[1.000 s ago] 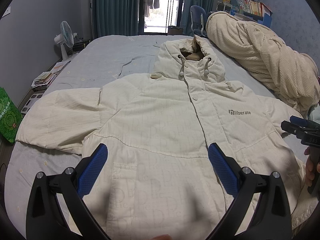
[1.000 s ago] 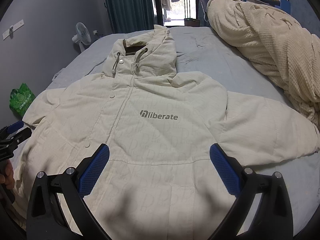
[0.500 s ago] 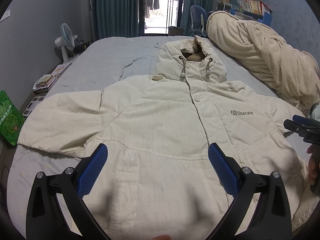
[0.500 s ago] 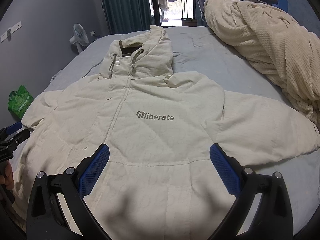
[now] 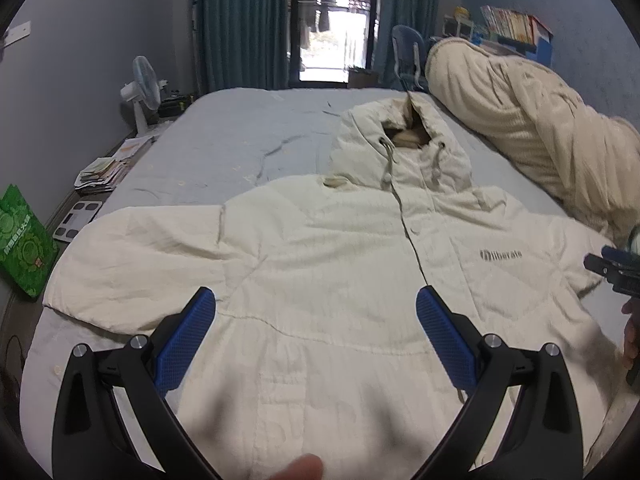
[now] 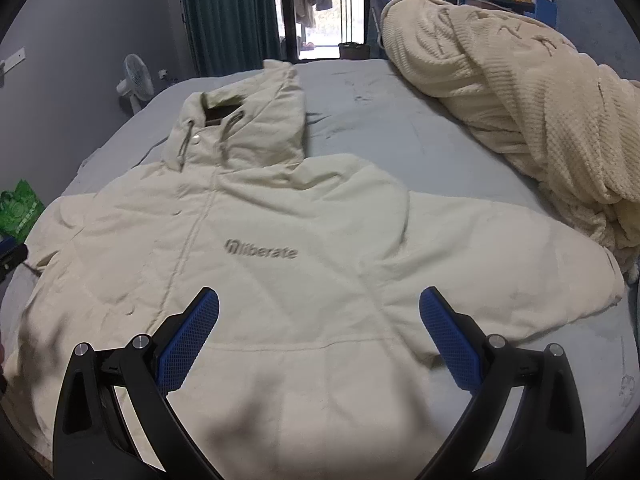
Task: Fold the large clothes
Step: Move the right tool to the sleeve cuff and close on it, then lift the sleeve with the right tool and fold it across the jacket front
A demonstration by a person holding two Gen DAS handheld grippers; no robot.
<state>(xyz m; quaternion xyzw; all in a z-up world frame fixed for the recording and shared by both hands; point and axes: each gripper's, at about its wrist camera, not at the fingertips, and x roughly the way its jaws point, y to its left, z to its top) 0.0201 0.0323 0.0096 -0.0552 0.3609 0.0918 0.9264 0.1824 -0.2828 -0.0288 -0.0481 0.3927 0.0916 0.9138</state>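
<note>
Hooded jacket (image 5: 320,248): matt cream quilted cloth; bed sheet (image 5: 224,152): smooth matt grey-blue cloth; blanket (image 6: 520,112): ribbed fleecy cream cloth; left hand-held gripper (image 5: 316,332): matt black plastic with textured blue pads (image 5: 184,340).

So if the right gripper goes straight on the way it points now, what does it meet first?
Most likely the cream jacket spread on the bed. The open right gripper points at its chest, near the printed logo. Depth is unclear.
</note>
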